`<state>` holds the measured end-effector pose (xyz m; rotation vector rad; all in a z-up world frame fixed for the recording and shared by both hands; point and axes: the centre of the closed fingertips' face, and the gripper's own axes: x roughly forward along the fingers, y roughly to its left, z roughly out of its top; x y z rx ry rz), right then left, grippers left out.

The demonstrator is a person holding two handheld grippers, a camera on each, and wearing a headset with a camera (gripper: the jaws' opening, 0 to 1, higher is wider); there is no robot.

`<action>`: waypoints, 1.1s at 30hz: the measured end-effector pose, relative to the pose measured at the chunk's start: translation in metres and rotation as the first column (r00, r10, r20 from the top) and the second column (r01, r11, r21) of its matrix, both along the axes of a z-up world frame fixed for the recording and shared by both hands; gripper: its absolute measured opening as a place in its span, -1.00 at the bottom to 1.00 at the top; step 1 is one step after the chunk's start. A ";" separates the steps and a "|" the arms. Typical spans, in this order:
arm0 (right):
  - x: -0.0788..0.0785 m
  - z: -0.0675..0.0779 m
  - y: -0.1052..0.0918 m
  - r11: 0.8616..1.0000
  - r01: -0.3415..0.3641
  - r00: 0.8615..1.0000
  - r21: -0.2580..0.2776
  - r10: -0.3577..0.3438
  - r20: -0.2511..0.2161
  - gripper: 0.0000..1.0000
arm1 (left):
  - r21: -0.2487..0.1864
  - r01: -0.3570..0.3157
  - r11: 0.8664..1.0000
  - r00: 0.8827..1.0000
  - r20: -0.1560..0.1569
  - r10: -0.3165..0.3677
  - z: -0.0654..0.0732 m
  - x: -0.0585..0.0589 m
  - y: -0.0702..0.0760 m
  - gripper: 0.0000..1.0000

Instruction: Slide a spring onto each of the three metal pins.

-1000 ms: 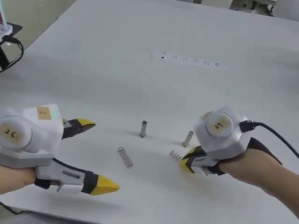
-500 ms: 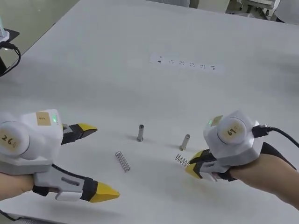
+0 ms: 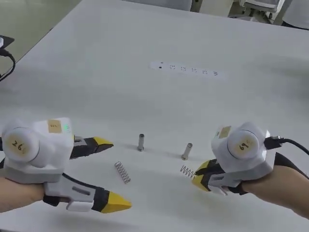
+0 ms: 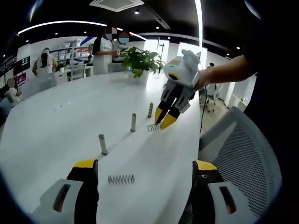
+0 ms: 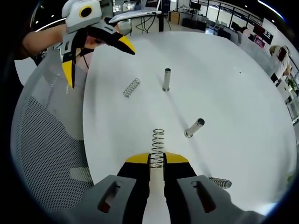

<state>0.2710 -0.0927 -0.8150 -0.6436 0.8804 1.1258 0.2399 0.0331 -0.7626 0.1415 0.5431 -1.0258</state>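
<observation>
Near a pin (image 3: pixel 187 151), right tongs (image 5: pixel 158 159) still clamp a spring (image 5: pixel 158 142).

Left gripper (image 3: pixel 121 173) hovers with jaws spread wide, while right gripper (image 3: pixel 197 175) jaws pinch a spring (image 3: pixel 187 169).

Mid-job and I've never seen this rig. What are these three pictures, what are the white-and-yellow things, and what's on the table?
No robot arm: a person holds a two-jaw gripper in each hand. The rectangular picture is from a camera on their head; each round one is from a camera on a gripper, looking along its jaws. The left gripper is open, holding nothing. The right gripper is shut on a spring. On the white table stand metal pins, with a loose spring lying near.
</observation>
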 end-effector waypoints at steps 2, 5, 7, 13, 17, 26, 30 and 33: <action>-0.002 0.002 0.000 1.000 -0.012 1.000 0.002 0.012 0.003 -0.85 | -0.042 0.005 0.999 1.000 -0.011 -0.006 0.004 0.002 -0.007 0.55; -0.004 0.005 0.000 0.999 -0.042 0.999 0.004 0.042 0.014 -0.85 | -0.060 0.021 0.998 1.000 0.004 -0.021 0.007 0.005 -0.013 0.48; -0.005 0.006 0.000 0.998 -0.060 0.998 0.005 0.060 0.020 -0.85 | -0.072 0.023 0.997 1.000 0.004 -0.022 0.006 0.009 -0.015 0.43; -0.007 0.009 0.000 0.995 -0.095 0.995 0.009 0.094 0.026 -0.85 | -0.107 0.090 0.990 0.995 0.049 -0.085 0.002 0.007 -0.032 0.41; -0.009 0.012 0.001 0.992 -0.124 0.992 0.008 0.124 0.037 -0.85 | -0.111 0.107 0.988 0.993 0.056 -0.102 0.003 0.007 -0.039 0.35; -0.016 0.022 0.015 0.983 -0.184 0.981 0.023 0.183 0.059 -0.85 | -0.155 0.095 0.983 0.995 0.034 -0.091 0.008 0.010 -0.055 0.21; -0.018 0.027 0.018 0.976 -0.217 0.974 0.022 0.215 0.070 -0.85 | -0.164 0.103 0.981 0.995 0.022 -0.101 0.009 0.009 -0.063 0.09; -0.020 0.030 0.020 0.970 -0.240 0.969 0.029 0.237 0.075 -0.85 | -0.170 0.099 0.980 0.995 0.000 -0.100 0.007 0.010 -0.066 0.03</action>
